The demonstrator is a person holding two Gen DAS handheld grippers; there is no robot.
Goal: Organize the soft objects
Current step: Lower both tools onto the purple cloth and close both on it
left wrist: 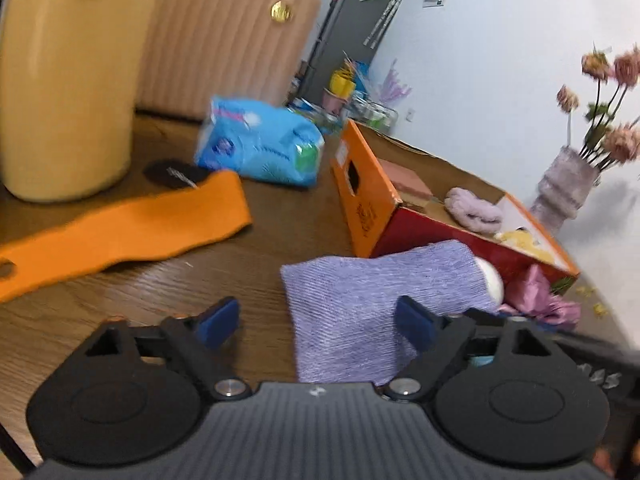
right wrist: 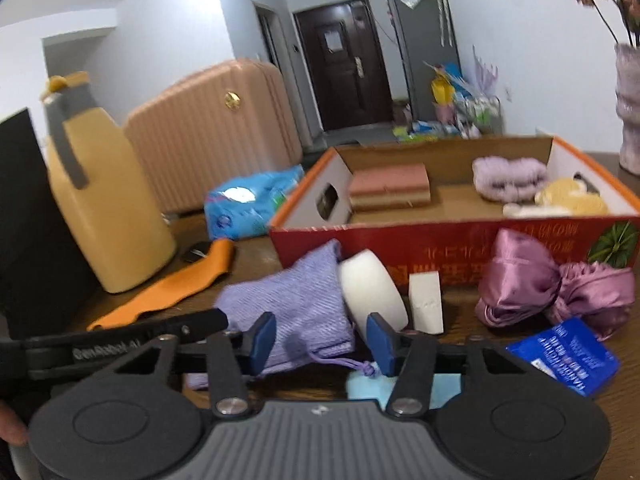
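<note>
A lilac drawstring pouch lies on the wooden table in front of an orange-red cardboard box. My left gripper is open over the pouch's near end; its right pad overlaps the fabric and its left pad stands apart. My right gripper is open, narrower, with the pouch's corded end between its blue pads and a gap at the right pad. A white foam roll leans against the pouch. Inside the box sit a pink folded pad, a lilac fluffy band and a yellow plush.
An orange strap, a blue tissue pack, a yellow jug and a pink suitcase stand to the left. A pink satin cloth, a white block and a blue packet lie to the right. A flower vase stands behind the box.
</note>
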